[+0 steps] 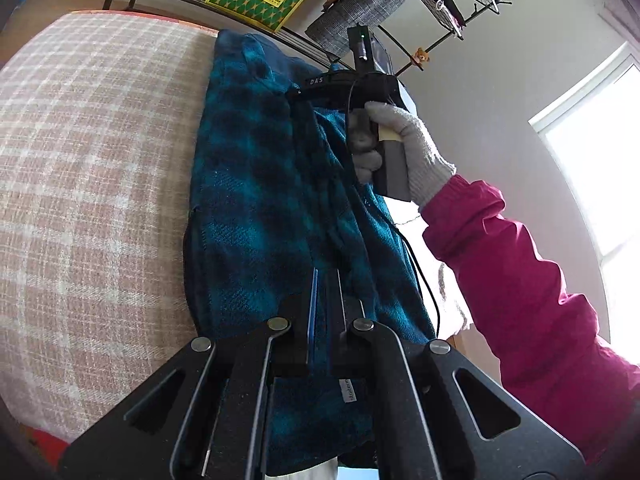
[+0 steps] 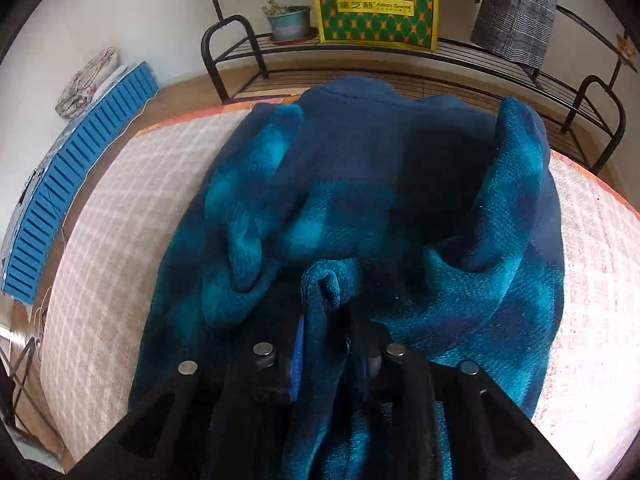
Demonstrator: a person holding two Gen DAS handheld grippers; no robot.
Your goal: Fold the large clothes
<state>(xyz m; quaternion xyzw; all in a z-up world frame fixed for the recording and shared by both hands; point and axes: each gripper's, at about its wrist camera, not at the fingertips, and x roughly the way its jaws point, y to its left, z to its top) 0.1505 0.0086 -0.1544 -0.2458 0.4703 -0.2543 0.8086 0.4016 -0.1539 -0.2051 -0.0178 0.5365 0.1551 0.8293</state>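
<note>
A teal-and-navy checked fleece garment (image 1: 248, 184) lies lengthwise on the pink plaid bed cover (image 1: 100, 160). My left gripper (image 1: 326, 292) is shut on its near edge, with the cloth running up between the fingers. In the left wrist view a gloved hand with a magenta sleeve (image 1: 520, 264) holds my right gripper (image 1: 298, 94) at the garment's far end. In the right wrist view the garment (image 2: 400, 184) is rumpled, its sides raised over the bed cover (image 2: 120, 240). My right gripper (image 2: 324, 320) is shut on a bunched fold of the fleece.
Behind the bed stands a black metal rack (image 2: 240, 52) with a potted plant (image 2: 288, 20) and a green-and-yellow bag (image 2: 376, 4). A grey checked garment (image 2: 516, 12) hangs at the right. A blue slatted panel (image 2: 76, 176) leans at the left. A bright window (image 1: 596, 148) is at the right.
</note>
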